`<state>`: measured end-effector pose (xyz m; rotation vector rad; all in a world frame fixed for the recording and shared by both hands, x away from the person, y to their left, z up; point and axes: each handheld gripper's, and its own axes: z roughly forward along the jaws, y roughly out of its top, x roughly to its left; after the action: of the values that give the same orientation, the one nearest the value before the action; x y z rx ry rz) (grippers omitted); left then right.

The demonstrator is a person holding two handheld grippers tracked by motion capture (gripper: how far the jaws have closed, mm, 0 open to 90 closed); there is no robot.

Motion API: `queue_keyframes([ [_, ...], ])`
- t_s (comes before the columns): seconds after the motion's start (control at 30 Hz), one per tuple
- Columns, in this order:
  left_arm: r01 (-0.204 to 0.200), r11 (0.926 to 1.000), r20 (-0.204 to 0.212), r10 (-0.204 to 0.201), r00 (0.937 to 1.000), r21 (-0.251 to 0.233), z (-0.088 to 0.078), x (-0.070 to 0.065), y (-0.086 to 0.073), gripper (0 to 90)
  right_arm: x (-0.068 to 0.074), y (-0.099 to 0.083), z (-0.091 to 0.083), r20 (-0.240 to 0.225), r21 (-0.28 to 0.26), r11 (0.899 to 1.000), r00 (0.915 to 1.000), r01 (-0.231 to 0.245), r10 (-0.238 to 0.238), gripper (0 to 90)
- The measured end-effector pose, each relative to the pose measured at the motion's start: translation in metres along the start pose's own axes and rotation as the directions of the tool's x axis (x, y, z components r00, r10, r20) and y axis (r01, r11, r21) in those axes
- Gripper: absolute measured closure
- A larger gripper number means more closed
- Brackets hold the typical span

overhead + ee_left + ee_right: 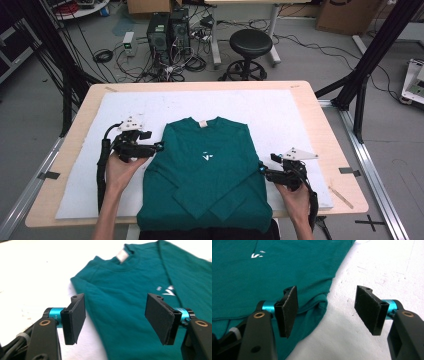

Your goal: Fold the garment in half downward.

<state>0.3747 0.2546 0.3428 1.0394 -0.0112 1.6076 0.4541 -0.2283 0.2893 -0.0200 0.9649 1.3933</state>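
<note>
Both claws, left claw [115, 318] and right claw [327, 312], gape with nothing between them beside the green sweatshirt [205, 170].

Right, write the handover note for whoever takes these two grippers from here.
Left gripper: open, nothing between the jaws, held at the left edge of the green shirt, below the shoulder.
Right gripper: open, nothing held, at the shirt's right edge beside the folded sleeve.
Shirt: lies flat, front up, collar away from the person, on the white mat; its hem hangs over the near table edge.
Done: both sleeves are folded in and cross over the front.
Left: probably folding the body up from the hem toward the collar, then squaring it.
</note>
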Motion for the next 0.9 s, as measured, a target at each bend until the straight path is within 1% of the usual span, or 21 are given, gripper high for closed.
queue_keyframes([
  [0.1, 0.002, 1.0, -0.027, -0.002, 0.9996, -0.006, 0.006, 0.005, 0.005, 33.0, -0.001, 0.0, 0.0, 0.001, 0.0, 1.0, 1.0, -0.007, 0.007, 36.3],
  [0.13, 0.003, 1.0, -0.031, -0.003, 0.9995, -0.001, 0.008, 0.006, 0.007, 33.0, -0.001, 0.0, 0.0, 0.0, 0.0, 1.0, 1.0, -0.008, 0.008, 36.3],
  [0.17, 0.012, 0.9999, -0.039, -0.012, 0.9992, -0.004, 0.011, 0.008, 0.01, 33.0, -0.001, 0.0, 0.0, -0.001, 0.0, 1.0, 0.9999, -0.012, 0.012, 36.3],
  [0.23, 0.014, 0.9999, -0.044, -0.014, 0.9989, 0.007, 0.015, 0.013, 0.015, 33.1, -0.001, 0.0, 0.0, 0.001, -0.008, 1.0, 0.9999, -0.012, 0.012, 36.3],
  [0.3, 0.024, 0.9997, -0.025, -0.024, 0.9994, 0.009, 0.021, 0.017, 0.02, 34.3, -0.001, -0.001, -0.001, 0.005, -0.012, 1.0, 0.9999, -0.013, 0.013, 36.2],
  [0.4, 0.028, 0.999, -0.045, -0.026, 0.9986, 0.036, 0.031, 0.022, 0.028, 34.6, -0.001, -0.001, 0.0, 0.005, -0.012, 1.0, 0.9999, -0.01, 0.01, 35.7],
  [0.47, 0.032, 0.9982, -0.04, -0.029, 0.9988, 0.052, 0.038, 0.026, 0.033, 34.6, -0.002, -0.001, 0.0, 0.002, -0.006, 1.0, 0.9999, -0.015, 0.015, 35.0],
  [0.6, 0.022, 0.9952, -0.04, -0.018, 0.999, 0.095, 0.052, 0.029, 0.042, 34.7, -0.002, 0.0, 0.0, -0.002, 0.0, 1.0, 0.9997, -0.024, 0.024, 34.4],
  [0.67, 0.009, 0.9937, -0.044, -0.005, 0.999, 0.112, 0.058, 0.031, 0.044, 34.7, -0.002, 0.0, 0.001, -0.002, 0.004, 1.0, 0.9998, -0.018, 0.018, 33.8],
  [0.73, 0.008, 0.9929, -0.054, -0.001, 0.9985, 0.119, 0.064, 0.032, 0.044, 35.7, -0.003, 0.0, 0.001, 0.001, 0.003, 1.0, 0.9999, -0.016, 0.016, 33.7],
  [0.8, 0.016, 0.9919, -0.052, -0.01, 0.9986, 0.126, 0.069, 0.036, 0.043, 36.6, -0.002, 0.0, 0.001, 0.004, 0.004, 1.0, 0.9998, -0.019, 0.019, 33.3],
  [0.9, 0.041, 0.9875, -0.053, -0.033, 0.998, 0.152, 0.076, 0.042, 0.039, 37.8, -0.002, 0.0, 0.001, 0.008, 0.005, 1.0, 0.9997, -0.021, 0.021, 33.0],
])
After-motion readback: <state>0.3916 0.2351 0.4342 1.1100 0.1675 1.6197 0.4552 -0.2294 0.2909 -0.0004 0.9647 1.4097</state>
